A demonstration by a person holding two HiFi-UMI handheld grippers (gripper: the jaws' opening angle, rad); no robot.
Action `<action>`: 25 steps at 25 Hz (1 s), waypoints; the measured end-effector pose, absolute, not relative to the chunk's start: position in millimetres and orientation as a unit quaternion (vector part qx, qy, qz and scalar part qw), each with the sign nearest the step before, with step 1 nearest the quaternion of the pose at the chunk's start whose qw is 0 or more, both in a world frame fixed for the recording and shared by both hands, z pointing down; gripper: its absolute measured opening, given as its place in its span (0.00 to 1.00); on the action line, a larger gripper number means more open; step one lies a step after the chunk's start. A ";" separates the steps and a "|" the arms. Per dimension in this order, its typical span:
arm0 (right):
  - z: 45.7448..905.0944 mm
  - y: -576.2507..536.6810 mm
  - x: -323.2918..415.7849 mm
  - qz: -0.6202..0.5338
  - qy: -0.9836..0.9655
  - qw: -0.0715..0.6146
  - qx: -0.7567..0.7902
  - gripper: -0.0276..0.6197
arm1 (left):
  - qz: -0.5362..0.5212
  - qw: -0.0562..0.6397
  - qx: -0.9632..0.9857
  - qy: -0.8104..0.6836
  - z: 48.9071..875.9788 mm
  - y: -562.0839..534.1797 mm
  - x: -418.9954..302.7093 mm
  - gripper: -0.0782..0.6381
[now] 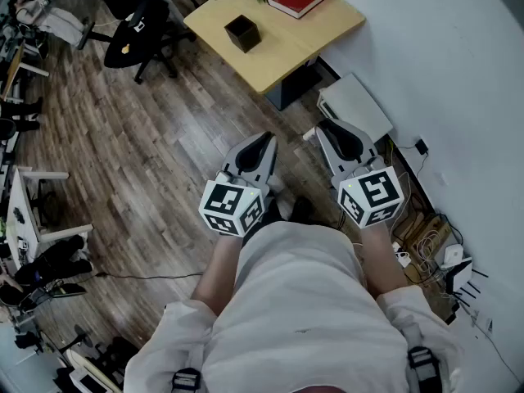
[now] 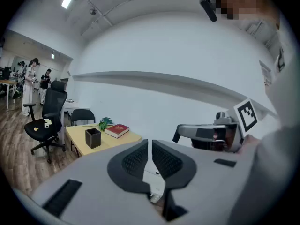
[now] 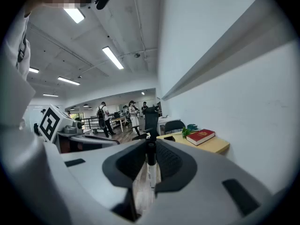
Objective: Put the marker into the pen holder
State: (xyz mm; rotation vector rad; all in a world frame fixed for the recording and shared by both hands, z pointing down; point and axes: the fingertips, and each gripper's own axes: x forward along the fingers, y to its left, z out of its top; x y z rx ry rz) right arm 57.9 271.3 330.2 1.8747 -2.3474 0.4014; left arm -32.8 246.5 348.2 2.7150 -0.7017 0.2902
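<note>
Marker, slim white plastic with a black cap [image 3: 150, 172], sits pinched mid-barrel in the right gripper [image 3: 150, 149], light, stiff, probably slick, well apart from the black square pen holder [image 1: 242, 33], while the left gripper [image 2: 150, 146] rests nearly closed, empty.

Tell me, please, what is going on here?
A person stands away from the wooden desk with a hand-held gripper in each hand. The right hand-held gripper is shut on the marker; the left hand-held gripper is shut and empty. The black pen holder stands on the desk, not yet reached.
</note>
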 end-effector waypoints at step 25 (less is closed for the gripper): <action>331.1 305.4 52.4 0.142 -0.785 0.054 0.601 0.14 | 0.102 0.155 0.946 -0.266 345.4 286.2 -43.0 0.15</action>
